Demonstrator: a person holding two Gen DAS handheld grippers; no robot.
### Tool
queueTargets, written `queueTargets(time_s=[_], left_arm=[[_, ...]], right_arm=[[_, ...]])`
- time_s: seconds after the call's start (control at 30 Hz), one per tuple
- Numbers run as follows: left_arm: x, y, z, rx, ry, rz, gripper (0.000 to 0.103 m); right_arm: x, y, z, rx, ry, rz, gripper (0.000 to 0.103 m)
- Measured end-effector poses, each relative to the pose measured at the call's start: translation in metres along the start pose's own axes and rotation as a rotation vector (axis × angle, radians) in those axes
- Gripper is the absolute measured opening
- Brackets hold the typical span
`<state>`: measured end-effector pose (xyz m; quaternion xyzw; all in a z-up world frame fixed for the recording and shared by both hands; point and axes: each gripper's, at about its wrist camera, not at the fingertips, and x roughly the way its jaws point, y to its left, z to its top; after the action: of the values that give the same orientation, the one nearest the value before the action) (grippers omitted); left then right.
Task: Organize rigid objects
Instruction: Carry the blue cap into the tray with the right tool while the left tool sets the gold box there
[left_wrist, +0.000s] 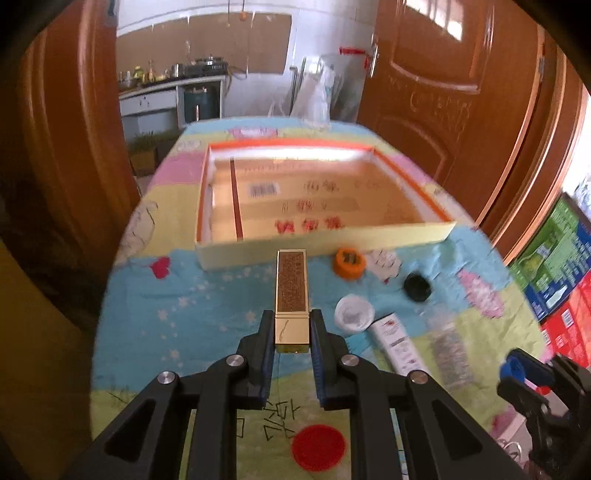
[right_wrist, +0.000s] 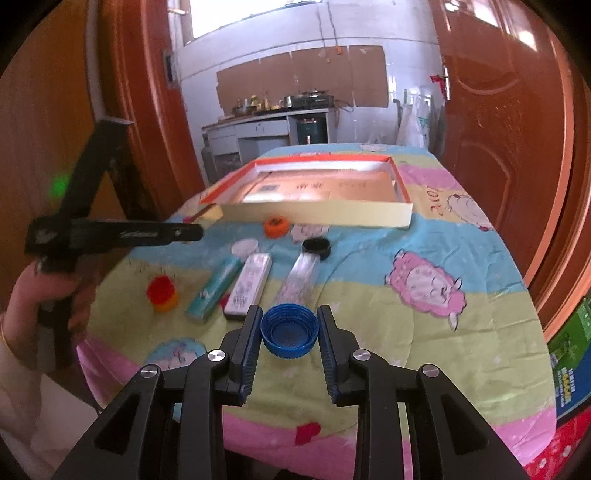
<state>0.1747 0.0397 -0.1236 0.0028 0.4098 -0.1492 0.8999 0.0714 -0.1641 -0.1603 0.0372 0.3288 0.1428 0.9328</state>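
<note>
Clamping the gold box (left_wrist: 291, 295), the left gripper (left_wrist: 292, 332) points traywards; the right gripper (right_wrist: 289, 332) pinches the blue cap (right_wrist: 289, 329)

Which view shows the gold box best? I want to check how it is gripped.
The left wrist view: the gold box fills the centre, its near end clamped in the left gripper, far end toward the tray. The right wrist view shows only a pale, blurred tip past the left gripper's arm.

Home: kitchen counter (right_wrist: 266, 110), stove (right_wrist: 314, 99), wooden doors (left_wrist: 443, 85).
</note>
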Motion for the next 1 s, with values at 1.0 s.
queueTargets(time_s=[1.0], left_arm=[[0.091, 0.03, 0.162, -0.067, 0.08, 0.047, 0.018]], right_arm=[[0.171, -0.074, 0.243, -0.113, 0.089, 0.053, 0.03]])
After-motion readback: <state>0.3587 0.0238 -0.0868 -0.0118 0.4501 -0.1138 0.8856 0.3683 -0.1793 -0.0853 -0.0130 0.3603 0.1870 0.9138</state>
